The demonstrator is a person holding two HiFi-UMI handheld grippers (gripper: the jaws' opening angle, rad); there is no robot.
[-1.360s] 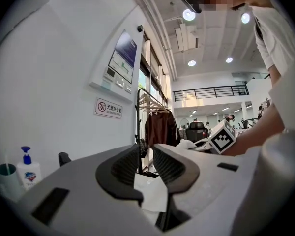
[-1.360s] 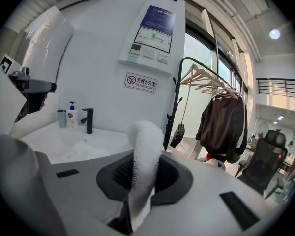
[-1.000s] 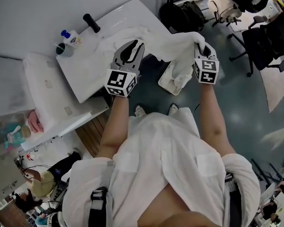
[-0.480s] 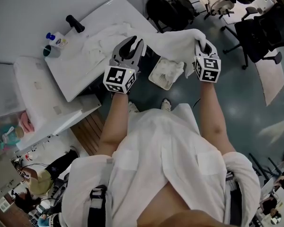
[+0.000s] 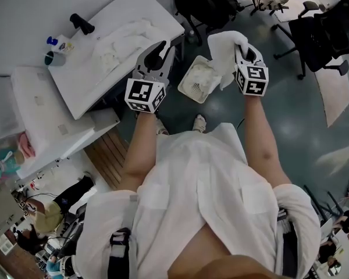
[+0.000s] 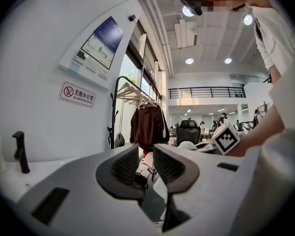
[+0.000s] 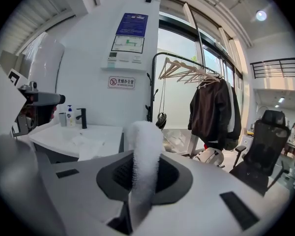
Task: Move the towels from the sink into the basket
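A white towel hangs bunched from my right gripper, whose jaws are shut on it; it is held just above and to the right of the white basket. In the right gripper view the towel stands up between the pads of the right gripper. Another towel lies inside the basket. More white towels lie in the sink at the upper left. My left gripper hovers by the sink's near corner, open and empty; in the left gripper view its jaws show a clear gap.
A black faucet, a soap bottle and a cup stand at the sink's back. Office chairs stand on the floor to the right. A garment rack with a dark jacket stands beyond the basket.
Both hands have swung from the sink toward the basket. The left gripper has let go of the towel, which was stretched between both grippers and now hangs bunched from the right one.
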